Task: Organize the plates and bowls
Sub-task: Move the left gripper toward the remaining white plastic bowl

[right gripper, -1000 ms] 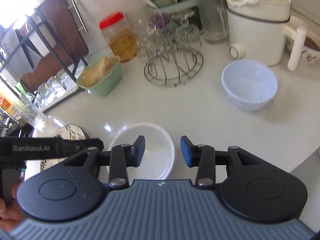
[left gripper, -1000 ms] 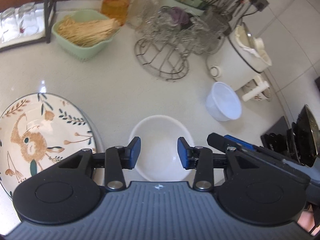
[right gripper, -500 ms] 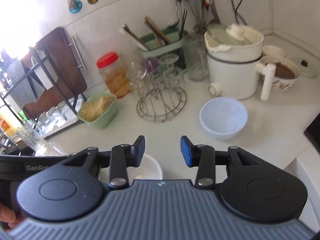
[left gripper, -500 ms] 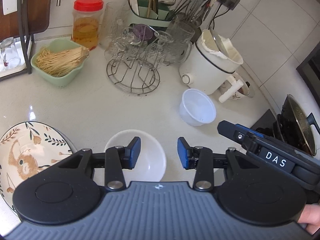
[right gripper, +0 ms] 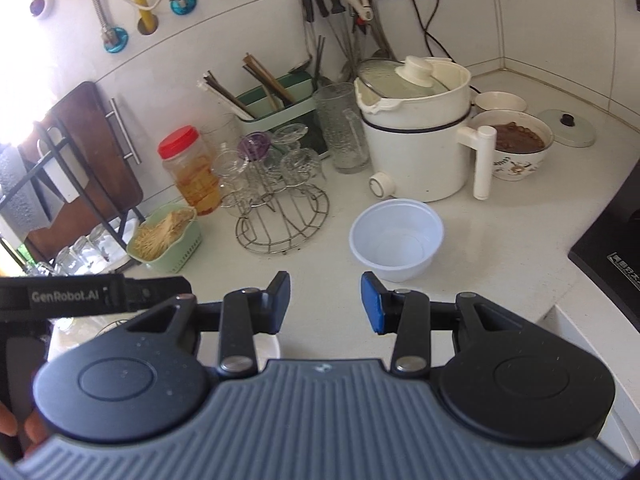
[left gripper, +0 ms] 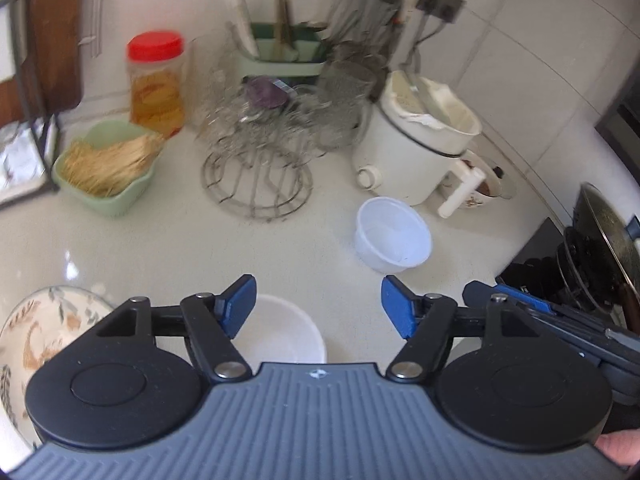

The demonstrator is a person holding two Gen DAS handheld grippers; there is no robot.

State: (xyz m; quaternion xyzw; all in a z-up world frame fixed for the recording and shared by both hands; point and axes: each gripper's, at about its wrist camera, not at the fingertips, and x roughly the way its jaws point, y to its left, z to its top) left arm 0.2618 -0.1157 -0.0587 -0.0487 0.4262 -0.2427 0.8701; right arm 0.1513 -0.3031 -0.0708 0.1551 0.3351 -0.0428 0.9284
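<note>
A white bowl (left gripper: 282, 334) sits on the counter just under my left gripper (left gripper: 318, 304), which is open and empty above it. A patterned plate (left gripper: 44, 328) with leaves and an animal lies at the lower left. A clear plastic bowl (left gripper: 390, 234) stands farther right, near the cooker; it also shows in the right wrist view (right gripper: 396, 238). My right gripper (right gripper: 325, 300) is open and empty, held above the counter short of the plastic bowl. The white bowl (right gripper: 266, 350) shows only as a sliver under its left finger.
A wire glass rack (right gripper: 280, 208), a green basket of toothpicks (right gripper: 166, 240), a red-lidded jar (right gripper: 190, 172), a white electric cooker (right gripper: 420, 140) and a bowl of brown food (right gripper: 516, 148) stand along the back. A stove with a pan (left gripper: 600, 248) is at the right.
Both grippers have pulled back and up from the counter, so the bowls look smaller and lower. My left gripper's jaws have opened wider.
</note>
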